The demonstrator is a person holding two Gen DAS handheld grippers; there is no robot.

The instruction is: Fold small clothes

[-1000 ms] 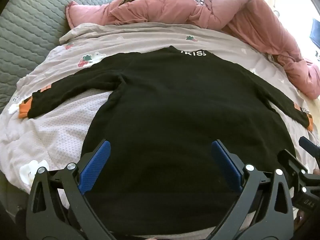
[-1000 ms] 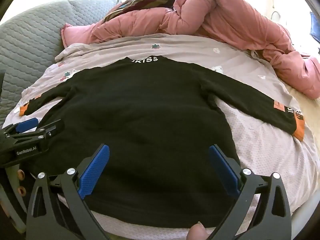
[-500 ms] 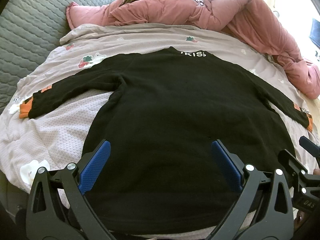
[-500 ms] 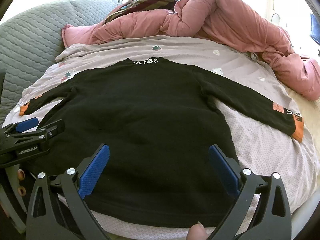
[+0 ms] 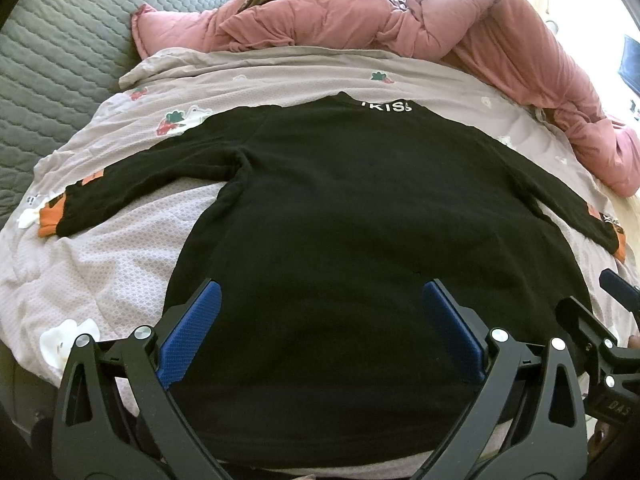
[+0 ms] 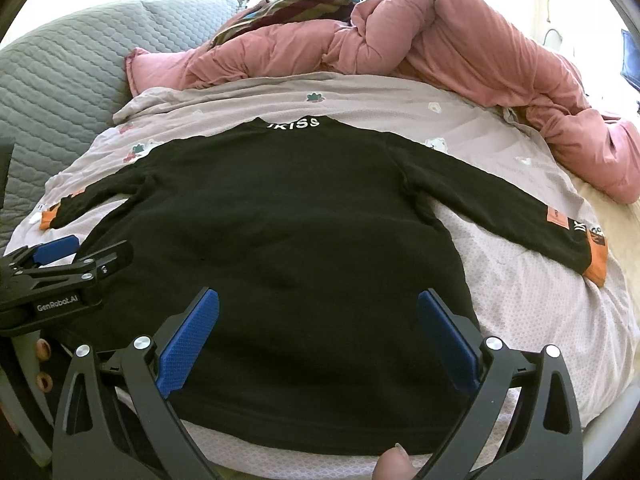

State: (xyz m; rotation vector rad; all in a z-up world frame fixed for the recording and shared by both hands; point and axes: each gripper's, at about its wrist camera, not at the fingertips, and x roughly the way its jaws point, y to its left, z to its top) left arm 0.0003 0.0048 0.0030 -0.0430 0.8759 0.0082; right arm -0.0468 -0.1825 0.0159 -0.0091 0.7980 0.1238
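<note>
A black long-sleeved sweater (image 5: 352,208) (image 6: 288,220) lies flat on the bed, collar with white letters at the far side, both sleeves spread out with orange cuffs. My left gripper (image 5: 320,300) hovers open over the sweater's lower left part, blue pads wide apart with nothing between them. My right gripper (image 6: 318,312) stands open above the lower right part near the hem. The right gripper (image 5: 600,320) shows at the right edge of the left wrist view; the left gripper (image 6: 76,256) shows at the left of the right wrist view.
The sweater rests on a mauve patterned bedsheet (image 5: 100,264) (image 6: 540,304). A bunched pink duvet (image 5: 460,20) (image 6: 460,44) and a striped cloth lie at the far side. A grey quilted headboard (image 5: 52,48) rises on the left. A fingertip (image 6: 394,466) shows at the bottom.
Both views have shifted only slightly; the sweater lies as before and both grippers stay open.
</note>
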